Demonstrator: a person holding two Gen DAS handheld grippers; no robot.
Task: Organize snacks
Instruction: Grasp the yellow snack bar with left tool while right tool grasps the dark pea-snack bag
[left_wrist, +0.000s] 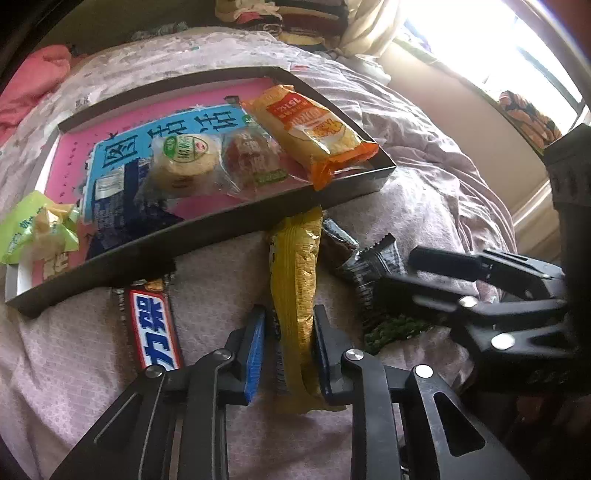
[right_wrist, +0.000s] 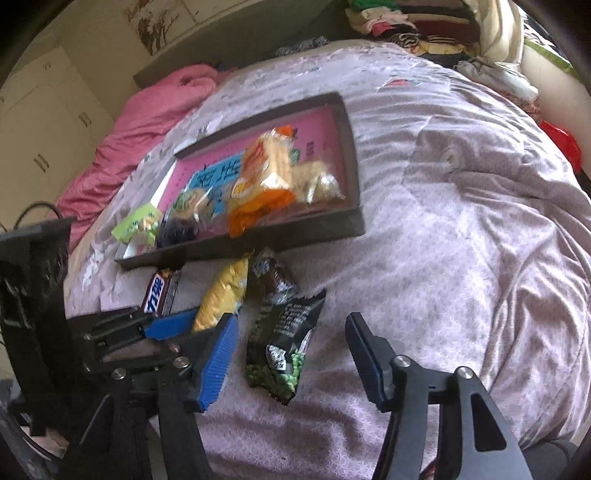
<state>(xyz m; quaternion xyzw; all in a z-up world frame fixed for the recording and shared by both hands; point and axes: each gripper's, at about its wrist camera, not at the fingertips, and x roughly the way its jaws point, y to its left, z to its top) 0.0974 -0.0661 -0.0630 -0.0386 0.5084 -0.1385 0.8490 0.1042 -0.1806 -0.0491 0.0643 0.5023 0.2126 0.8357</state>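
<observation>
A long yellow snack packet lies on the lilac bedspread just in front of the tray. My left gripper is shut on its near end, a blue pad against each side. The same yellow packet shows in the right wrist view. My right gripper stands open astride a black packet of green peas, its pads clear of the wrapper. A dark-rimmed tray with a pink floor holds an orange wafer packet, a blue packet and two round wrapped cakes.
A Snickers bar lies left of the yellow packet, its far end under the tray's rim. A brown wrapper sits behind the pea packet. A crumpled green packet hangs over the tray's left edge. A pink quilt and stacked clothes lie beyond.
</observation>
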